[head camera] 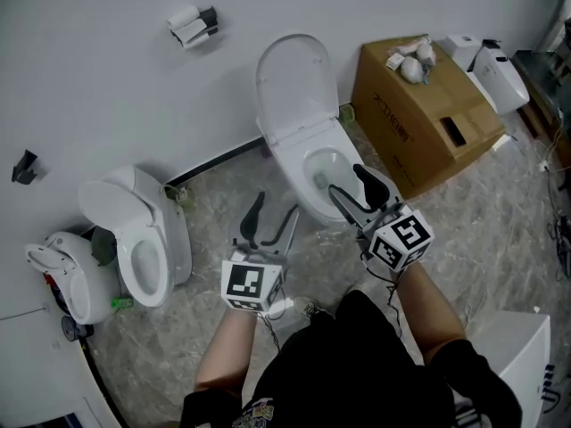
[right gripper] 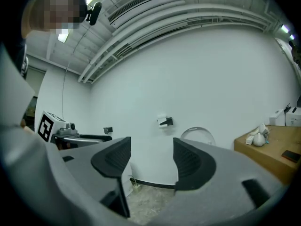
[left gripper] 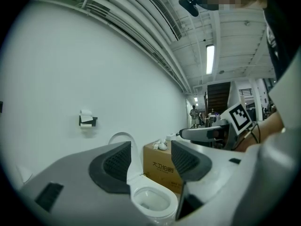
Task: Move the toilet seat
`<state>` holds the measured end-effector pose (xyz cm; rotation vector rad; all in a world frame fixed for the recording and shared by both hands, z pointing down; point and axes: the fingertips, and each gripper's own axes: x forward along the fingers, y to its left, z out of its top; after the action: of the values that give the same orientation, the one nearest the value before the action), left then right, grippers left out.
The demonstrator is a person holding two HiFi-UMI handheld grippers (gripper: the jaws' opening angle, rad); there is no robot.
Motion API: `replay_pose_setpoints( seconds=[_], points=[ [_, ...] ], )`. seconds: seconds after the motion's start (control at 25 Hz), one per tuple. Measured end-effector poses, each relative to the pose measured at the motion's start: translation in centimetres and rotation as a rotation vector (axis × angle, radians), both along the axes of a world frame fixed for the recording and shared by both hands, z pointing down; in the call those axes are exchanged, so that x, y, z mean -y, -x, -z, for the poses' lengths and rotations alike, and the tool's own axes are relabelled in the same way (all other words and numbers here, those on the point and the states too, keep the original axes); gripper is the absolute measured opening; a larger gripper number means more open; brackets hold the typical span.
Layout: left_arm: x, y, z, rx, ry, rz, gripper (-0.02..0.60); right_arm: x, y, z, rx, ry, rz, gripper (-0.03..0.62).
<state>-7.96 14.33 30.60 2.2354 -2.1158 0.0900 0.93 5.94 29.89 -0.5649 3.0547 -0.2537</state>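
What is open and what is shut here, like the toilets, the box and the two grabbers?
Middle toilet's lid: up, bowl uncovered.
Left toilet's lid: up.
Cardboard box: shut, small things on top.
Left gripper: open, nothing between its jaws.
Right gripper: open, nothing between its jaws.

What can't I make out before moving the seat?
- Head view: the right gripper covers the front rim of the middle toilet bowl, so any seat ring there is unseen.
- Left gripper view: the left jaw covers much of the raised lid.
- Right gripper view: the right jaw hides all but the lid's top.
- Head view: items on the cardboard box are too small.
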Motion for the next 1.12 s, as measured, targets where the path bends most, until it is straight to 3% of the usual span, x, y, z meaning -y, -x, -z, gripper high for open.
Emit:
replay_pose_setpoints(
  seconds=[0.24, 0.48, 0.8, 1.12],
  points=[
    [2.7, 1.4, -0.2, -0.007, 0.008, -0.008, 0.244, 2.7, 1.7, -0.7, -0.003, 0.02, -0.01, 0.29],
    [6.6, 2.3, -0.1, 0.038, 0.015, -0.015, 0.244, 7.3, 3.2, -0.9, 0.026, 0.025, -0.009, 0.29],
    [14.8, 5.8, 0.1, 0.04, 0.024, -0.006, 0.244, 16.1, 6.4, -1.4, 0.03, 0.045, -0.022, 0.29],
    [22.7, 6.6, 0.4, 0.033, -0.006, -0.028, 0.244, 22.8, 7.5, -2.3, 0.016, 0.062, -0.019, 0.29]
  ],
)
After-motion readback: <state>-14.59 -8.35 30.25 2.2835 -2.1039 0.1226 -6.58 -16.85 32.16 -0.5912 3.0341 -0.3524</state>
